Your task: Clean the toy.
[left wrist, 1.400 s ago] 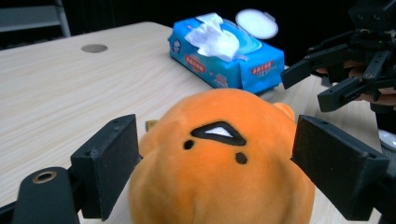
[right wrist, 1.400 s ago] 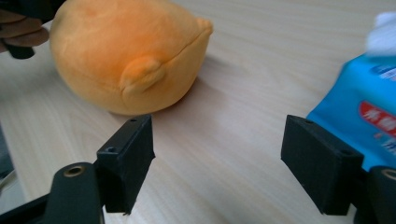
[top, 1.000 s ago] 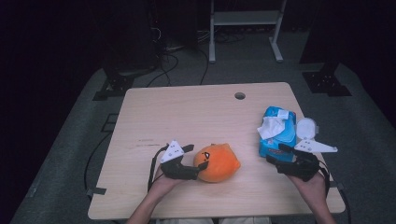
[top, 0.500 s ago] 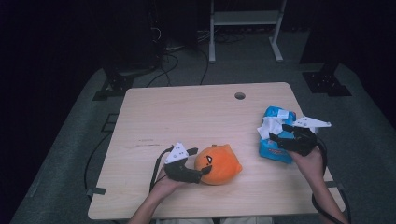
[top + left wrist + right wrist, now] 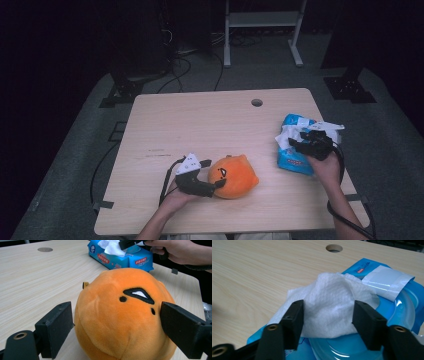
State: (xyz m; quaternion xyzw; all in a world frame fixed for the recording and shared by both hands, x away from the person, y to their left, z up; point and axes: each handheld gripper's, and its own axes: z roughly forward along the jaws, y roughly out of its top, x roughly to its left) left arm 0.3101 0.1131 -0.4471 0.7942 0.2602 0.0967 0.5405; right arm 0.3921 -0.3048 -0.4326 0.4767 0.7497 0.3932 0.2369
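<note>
Jaws of the right gripper (image 5: 327, 315) stand open astride the wipe (image 5: 329, 307) peeking from the blue pack (image 5: 300, 150) at the tabletop's (image 5: 200, 125) right edge, so close low on it and pull upward while the left gripper (image 5: 117, 332), also open, flanks the orange plush (image 5: 122, 317).

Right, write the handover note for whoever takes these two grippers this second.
Left gripper: open, jaws either side of the round orange plush toy near the front of the wooden table.
Right gripper: open, jaws flanking the white wipe sticking up from the blue wet-wipe pack at the table's right.
Done: pack flap open.
Left: probably close on the wipe and pull it free.
</note>
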